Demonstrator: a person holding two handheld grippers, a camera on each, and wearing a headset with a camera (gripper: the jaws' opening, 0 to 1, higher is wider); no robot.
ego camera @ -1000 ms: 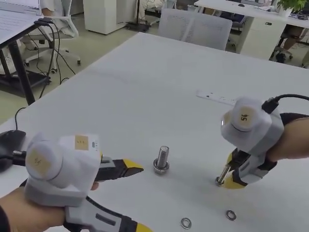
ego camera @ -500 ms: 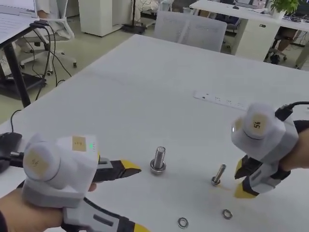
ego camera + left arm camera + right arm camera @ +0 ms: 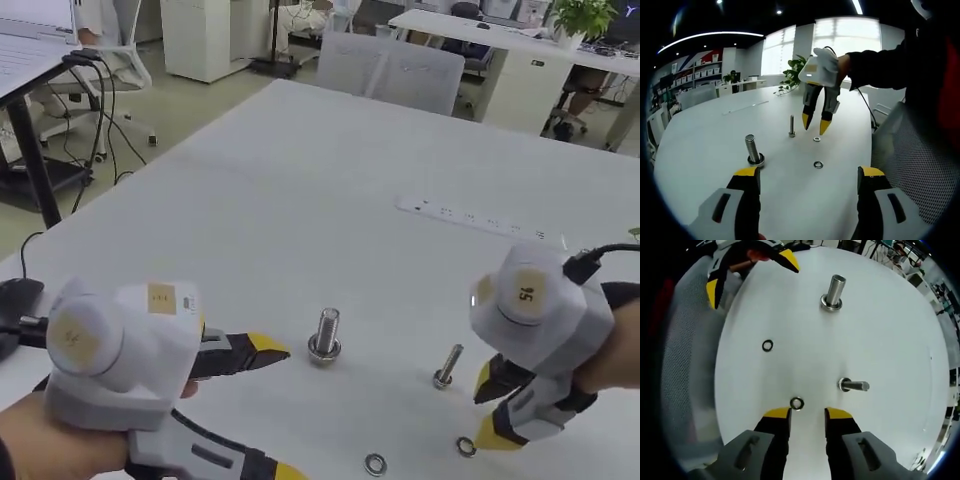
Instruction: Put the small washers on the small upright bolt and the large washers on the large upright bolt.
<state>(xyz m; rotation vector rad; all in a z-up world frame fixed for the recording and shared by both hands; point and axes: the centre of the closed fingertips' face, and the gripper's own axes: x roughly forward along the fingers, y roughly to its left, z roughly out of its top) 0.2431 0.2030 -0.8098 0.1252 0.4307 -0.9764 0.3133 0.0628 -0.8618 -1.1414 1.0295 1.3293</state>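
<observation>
The left claw (image 3: 275, 410) is spread wide, with nothing between its jaws, and is held low over the white desk (image 3: 300, 200). In the left gripper view the large bolt (image 3: 753, 150) stands upright on the desk, just ahead of the tip of the jaw on the left of that view. A loose washer (image 3: 818, 164) lies flat a little ahead of this claw, in line with the gap between its jaws. Farther ahead the small bolt (image 3: 791, 126) stands upright, well apart from the large one. A second washer (image 3: 816, 138) lies near it, right below the tips of the right claw (image 3: 814, 124). The right claw points down at the desk; its jaws are parted by a narrow gap and pinch nothing. In the right gripper view the second washer lies just ahead of the jaw on the left, and the small bolt is a little ahead of the other jaw.
</observation>
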